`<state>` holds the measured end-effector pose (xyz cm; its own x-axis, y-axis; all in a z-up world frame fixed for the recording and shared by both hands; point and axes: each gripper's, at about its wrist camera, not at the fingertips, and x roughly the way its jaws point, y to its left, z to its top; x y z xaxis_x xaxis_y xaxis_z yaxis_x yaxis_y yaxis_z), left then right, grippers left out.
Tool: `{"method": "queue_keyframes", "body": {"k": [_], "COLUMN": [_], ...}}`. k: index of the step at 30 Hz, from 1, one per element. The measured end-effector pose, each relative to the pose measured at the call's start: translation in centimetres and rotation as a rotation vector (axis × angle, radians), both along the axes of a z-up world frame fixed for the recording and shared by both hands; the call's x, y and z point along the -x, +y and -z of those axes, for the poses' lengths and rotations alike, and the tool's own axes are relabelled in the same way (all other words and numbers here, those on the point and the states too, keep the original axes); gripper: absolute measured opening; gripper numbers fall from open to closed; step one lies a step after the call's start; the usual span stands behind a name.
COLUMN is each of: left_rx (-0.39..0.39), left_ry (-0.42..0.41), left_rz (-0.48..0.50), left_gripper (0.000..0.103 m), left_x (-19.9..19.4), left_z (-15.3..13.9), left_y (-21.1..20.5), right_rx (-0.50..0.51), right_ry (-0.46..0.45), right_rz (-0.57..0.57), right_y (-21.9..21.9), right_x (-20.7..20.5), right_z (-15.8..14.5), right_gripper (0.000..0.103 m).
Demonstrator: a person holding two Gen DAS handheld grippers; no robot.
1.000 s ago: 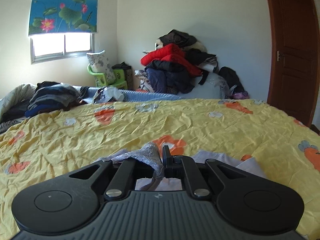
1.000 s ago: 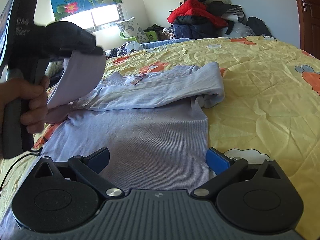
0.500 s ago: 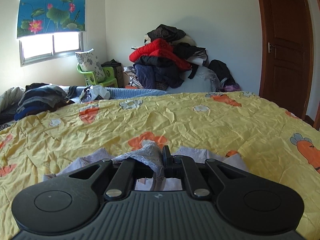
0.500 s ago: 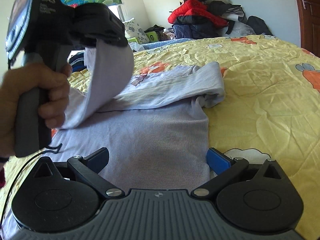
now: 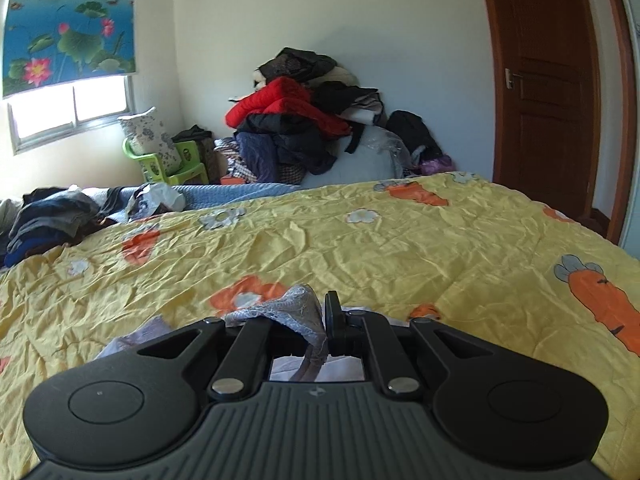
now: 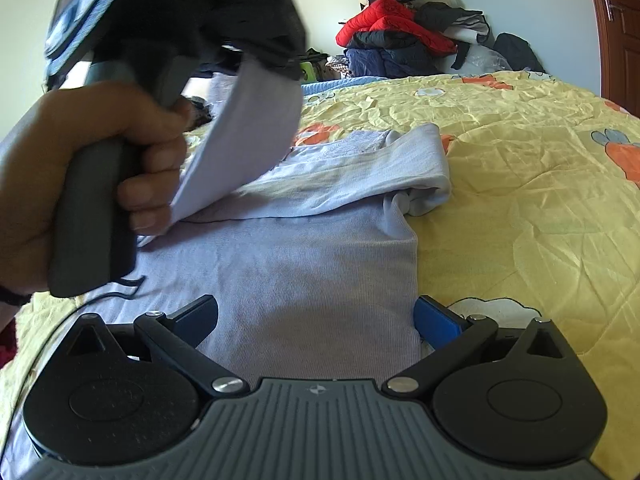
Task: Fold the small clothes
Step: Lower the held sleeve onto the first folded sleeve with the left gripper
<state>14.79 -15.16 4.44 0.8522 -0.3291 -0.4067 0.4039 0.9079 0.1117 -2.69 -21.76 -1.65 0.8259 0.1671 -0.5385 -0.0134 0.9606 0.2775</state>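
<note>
1. A pale lilac long-sleeved top (image 6: 304, 280) lies spread on a bed under a crumpled yellow quilt (image 5: 360, 248) printed with orange carrots and white flowers

2. The left gripper (image 5: 323, 322) has its jaws closed narrow, pinching a lacy grey-lilac edge of the top's sleeve (image 6: 248, 136); the fabric bunches up just ahead of and to the left of the jaws and hangs down between them

3. In the right wrist view, the left gripper (image 6: 276, 60) is raised above the bed, gripped by the person's left hand (image 6: 80, 168), and the held sleeve drapes from it down to the body of the top as a smooth curved band

4. The right gripper (image 6: 316, 316) has its jaws spread wide and holds nothing; its blue-padded fingers (image 6: 434, 322) sit low at the near hem of the top, the left one over the fabric and the right one just beside the top's right edge, over the quilt

5. Ahead of the right jaws, the other sleeve (image 6: 400, 168) lies folded across the chest of the top, its cuff end bunched at the right side seam

6. Far beyond both jaws, a heap of clothes (image 5: 304, 120) with a red jacket leans against the wall, a brown door (image 5: 548, 80) stands to the right, and a window with a lotus-print blind (image 5: 68, 24) is to the left
</note>
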Motion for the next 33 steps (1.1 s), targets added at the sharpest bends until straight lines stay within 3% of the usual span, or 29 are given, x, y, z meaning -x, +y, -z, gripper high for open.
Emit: {"method": "queue_keyframes", "body": {"k": [9,33], "left_rx": [-0.056,-0.073], "left_ry": [0.016,0.101], "left_rz": [0.055,0.208], "left_gripper": [0.008,0.008], "left_x": [0.0,1.2], "left_z": [1.3,2.2], "left_y": [-3.8,-6.3], "right_rx": [-0.014,-0.008], "right_ry": [-0.003,-0.001], "right_rz": [0.0,-0.001], "right_y": [-0.2,-0.1], "right_x": [0.0,-0.1], "right_z": [0.0,0.0], "right_gripper": [0.103,0.103]}}
